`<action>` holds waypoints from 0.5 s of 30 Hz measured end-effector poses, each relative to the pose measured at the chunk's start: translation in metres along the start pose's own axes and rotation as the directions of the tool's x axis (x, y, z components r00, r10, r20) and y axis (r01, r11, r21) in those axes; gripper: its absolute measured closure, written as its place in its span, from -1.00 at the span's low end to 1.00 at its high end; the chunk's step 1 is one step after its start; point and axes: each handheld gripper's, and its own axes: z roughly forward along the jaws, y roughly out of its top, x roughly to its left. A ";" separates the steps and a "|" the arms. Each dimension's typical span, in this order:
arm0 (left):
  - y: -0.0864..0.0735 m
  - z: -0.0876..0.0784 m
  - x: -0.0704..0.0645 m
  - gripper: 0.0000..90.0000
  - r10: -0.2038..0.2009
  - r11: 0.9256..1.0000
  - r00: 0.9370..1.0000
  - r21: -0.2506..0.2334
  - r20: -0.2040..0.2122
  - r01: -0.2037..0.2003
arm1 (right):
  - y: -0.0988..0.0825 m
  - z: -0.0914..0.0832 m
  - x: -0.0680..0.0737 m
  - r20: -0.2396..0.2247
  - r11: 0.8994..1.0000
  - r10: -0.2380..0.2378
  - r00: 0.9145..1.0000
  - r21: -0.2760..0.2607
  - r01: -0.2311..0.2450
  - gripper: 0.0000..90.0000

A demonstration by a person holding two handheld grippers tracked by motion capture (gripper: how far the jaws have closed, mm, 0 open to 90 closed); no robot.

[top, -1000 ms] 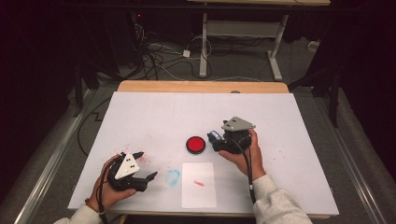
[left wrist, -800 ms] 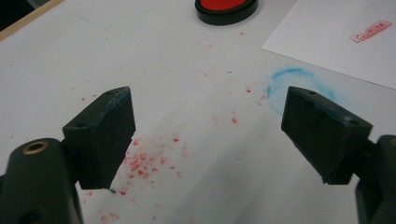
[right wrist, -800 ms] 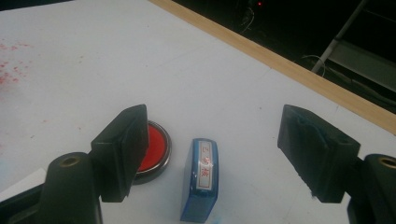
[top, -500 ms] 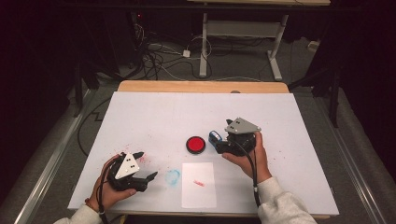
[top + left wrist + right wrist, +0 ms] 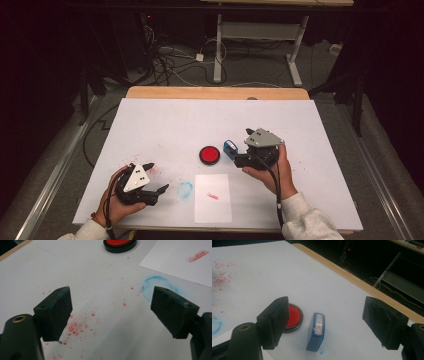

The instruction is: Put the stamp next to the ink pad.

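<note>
A blue stamp [image 5: 230, 148] lies on its side on the white table, just right of the round red ink pad [image 5: 209, 155]. My right gripper [image 5: 236, 156] sits right of the stamp and points left at it. In the right gripper view the stamp [image 5: 316, 331] lies on the table ahead of my right gripper [image 5: 325, 306], whose jaws have just been opening; the pads [image 5: 275, 320] touch nothing. My left gripper [image 5: 157, 176] rests at the near left, and in the left gripper view its jaws [image 5: 111, 302] stand open with nothing between them. A white paper [image 5: 213, 197] bears a small red stamp mark [image 5: 213, 196].
Red ink specks [image 5: 80, 326] and a blue smudge [image 5: 153, 283] mark the table near the left gripper. The ink pad [image 5: 293, 315] sits close to the right gripper's left jaw. A wooden edge [image 5: 215, 92] runs along the table's far side, with cables and desk legs beyond.
The right hand has drawn back a little to the right, away from the blue stamp, which stays where it lay. The left hand has not moved.
</note>
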 end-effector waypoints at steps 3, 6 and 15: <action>0.000 0.000 0.000 -0.62 0.002 1.000 1.000 0.001 0.001 -0.002 | 0.000 -0.003 0.000 -0.007 1.000 -0.001 1.000 -0.009 0.001 -0.52; 0.000 0.000 0.000 -0.62 0.004 1.000 1.000 0.004 0.003 -0.004 | 0.000 -0.007 0.000 -0.006 1.000 -0.006 1.000 -0.020 0.006 -0.54; 0.000 0.001 0.000 -0.62 0.005 1.000 1.000 0.007 0.003 -0.005 | -0.001 -0.016 0.002 -0.003 0.999 -0.033 0.999 -0.030 0.032 -0.58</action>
